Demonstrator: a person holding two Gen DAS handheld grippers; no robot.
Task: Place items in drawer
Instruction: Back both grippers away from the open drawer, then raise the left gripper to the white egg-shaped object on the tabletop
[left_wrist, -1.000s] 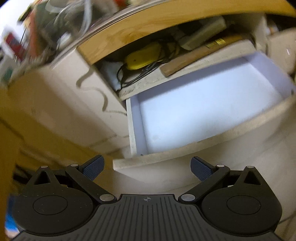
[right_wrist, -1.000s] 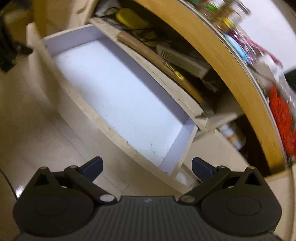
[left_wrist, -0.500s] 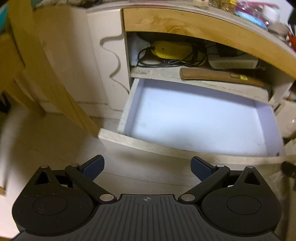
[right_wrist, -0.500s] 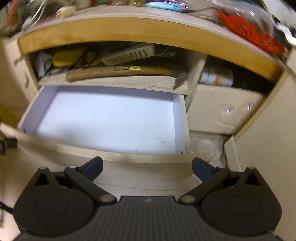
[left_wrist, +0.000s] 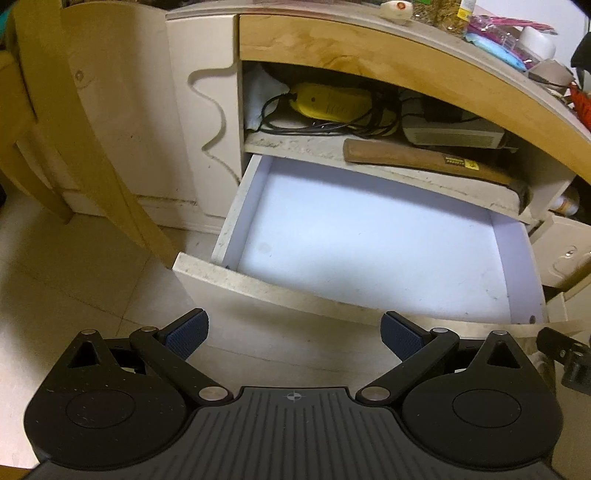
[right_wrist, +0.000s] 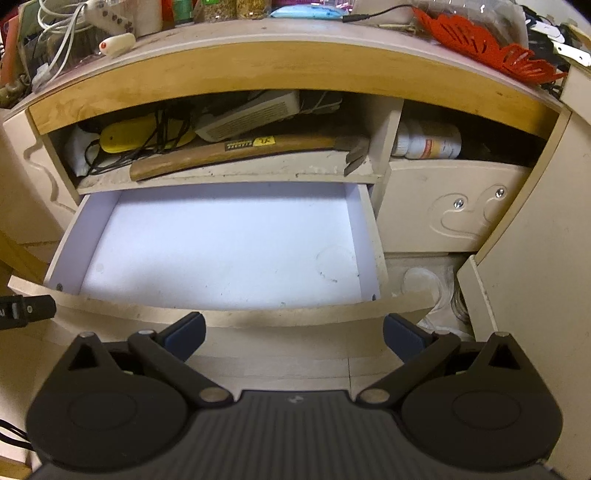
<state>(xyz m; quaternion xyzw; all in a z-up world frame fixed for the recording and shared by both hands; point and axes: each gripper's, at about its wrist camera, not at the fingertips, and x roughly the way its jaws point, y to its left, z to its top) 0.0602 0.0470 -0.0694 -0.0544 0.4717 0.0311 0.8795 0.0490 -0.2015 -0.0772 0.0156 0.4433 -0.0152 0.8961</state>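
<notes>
A white drawer stands pulled open with nothing in it; it also shows in the right wrist view. On the shelf above lie a wooden-handled hammer, a yellow device with black cables and a grey box. My left gripper is open and empty, held in front of the drawer's front panel. My right gripper is open and empty, also in front of the drawer.
The desk top holds clutter: a red mesh object, cables, bottles and packets. A white bottle lies in the right cubby above a closed drawer. A wooden chair leg stands left.
Both views have swung from tilted angles to face the open drawer squarely. Both grippers stay open and empty.
</notes>
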